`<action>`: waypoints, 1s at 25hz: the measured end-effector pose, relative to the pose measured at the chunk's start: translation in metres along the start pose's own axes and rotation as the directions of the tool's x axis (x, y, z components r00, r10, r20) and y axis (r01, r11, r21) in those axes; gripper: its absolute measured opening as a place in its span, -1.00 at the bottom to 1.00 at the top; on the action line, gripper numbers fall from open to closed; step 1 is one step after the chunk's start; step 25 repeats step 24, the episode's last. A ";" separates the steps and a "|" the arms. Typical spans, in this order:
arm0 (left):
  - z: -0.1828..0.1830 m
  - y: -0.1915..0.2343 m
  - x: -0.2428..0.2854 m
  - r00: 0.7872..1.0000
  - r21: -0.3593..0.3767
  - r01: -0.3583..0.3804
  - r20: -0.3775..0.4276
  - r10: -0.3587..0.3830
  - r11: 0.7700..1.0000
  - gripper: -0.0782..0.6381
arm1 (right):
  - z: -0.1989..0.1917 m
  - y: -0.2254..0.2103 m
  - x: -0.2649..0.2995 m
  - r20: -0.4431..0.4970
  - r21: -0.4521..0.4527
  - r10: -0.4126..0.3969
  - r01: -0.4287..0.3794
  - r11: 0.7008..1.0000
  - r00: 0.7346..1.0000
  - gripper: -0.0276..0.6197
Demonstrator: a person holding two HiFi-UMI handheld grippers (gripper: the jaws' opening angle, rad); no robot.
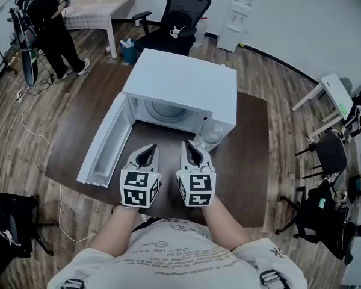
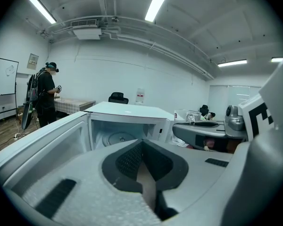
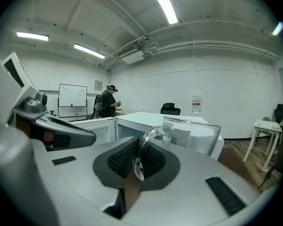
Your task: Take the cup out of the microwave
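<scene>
White microwave (image 1: pixel 180 80) on a dark table (image 1: pixel 253 161), door (image 1: pixel 102 143) swung open at its left, glass cup (image 3: pixel 193 131) outside, just before the microwave's right front corner, right gripper (image 3: pixel 137 159) clamped on the cup's handle (image 3: pixel 146 142), left gripper (image 2: pixel 141 161) jaws pressed together, empty, before the microwave's opening.

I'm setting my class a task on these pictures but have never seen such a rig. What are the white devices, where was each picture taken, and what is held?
There is no robot: a person holds a two-jaw gripper in each hand. The head view looks down from a camera on the person's head; the other two views come from cameras riding on each gripper, looking along its jaws. On the dark table stands a white microwave with its door swung open. The left gripper is shut and empty. The right gripper is shut on the handle of a clear glass cup, which is outside the microwave, by its front corner.
</scene>
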State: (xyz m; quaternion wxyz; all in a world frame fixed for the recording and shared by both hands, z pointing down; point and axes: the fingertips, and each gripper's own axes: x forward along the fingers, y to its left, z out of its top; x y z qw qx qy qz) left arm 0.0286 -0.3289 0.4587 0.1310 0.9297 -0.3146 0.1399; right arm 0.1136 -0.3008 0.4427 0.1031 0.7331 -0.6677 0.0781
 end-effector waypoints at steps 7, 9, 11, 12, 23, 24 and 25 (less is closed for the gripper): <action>0.004 -0.007 0.002 1.000 0.020 0.009 -0.005 -0.009 1.000 -0.74 | 0.002 -0.004 0.002 0.011 0.007 0.000 0.000 1.000 1.000 -0.86; 0.004 -0.006 0.002 1.000 0.020 0.006 -0.005 -0.006 1.000 -0.74 | 0.003 -0.003 0.003 0.013 -0.002 0.002 -0.002 1.000 1.000 -0.86; 0.003 -0.004 0.002 1.000 0.019 0.003 -0.005 -0.003 1.000 -0.74 | 0.002 0.000 0.004 0.008 -0.009 0.006 -0.006 1.000 1.000 -0.86; 0.003 -0.004 0.001 1.000 0.019 0.002 -0.005 -0.002 1.000 -0.74 | 0.001 0.001 0.004 0.005 -0.013 0.009 -0.009 1.000 1.000 -0.86; 0.000 -0.002 -0.006 1.000 0.013 -0.003 -0.002 0.003 1.000 -0.74 | 0.001 0.011 0.003 0.000 -0.050 0.018 -0.018 0.999 1.000 -0.86; -0.001 -0.002 -0.006 1.000 0.013 -0.003 -0.002 0.003 1.000 -0.74 | 0.001 0.012 0.003 -0.001 -0.054 0.018 -0.018 0.998 1.000 -0.86; -0.001 -0.002 -0.006 1.000 0.013 -0.003 -0.002 0.003 1.000 -0.74 | 0.001 0.012 0.003 -0.001 -0.054 0.018 -0.018 0.998 1.000 -0.86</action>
